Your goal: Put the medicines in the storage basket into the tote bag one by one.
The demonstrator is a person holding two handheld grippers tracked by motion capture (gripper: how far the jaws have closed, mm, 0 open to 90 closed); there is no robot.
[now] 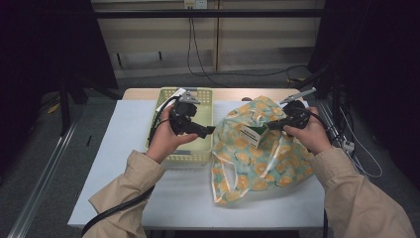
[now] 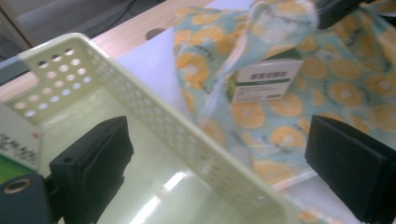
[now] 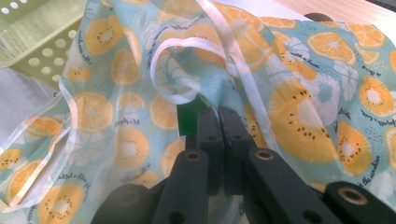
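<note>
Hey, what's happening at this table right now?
A person works with a claw in each hand. The right claw is shut on a small green-and-white box, holding it over a fruit-print bag lying on the table. The left claw is open, poised over the edge of a pale green perforated basket beside the bag.

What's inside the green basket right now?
In the left gripper view the green basket holds a white and green box at one end; bare floor beyond. The left gripper covers part of the inside.
</note>
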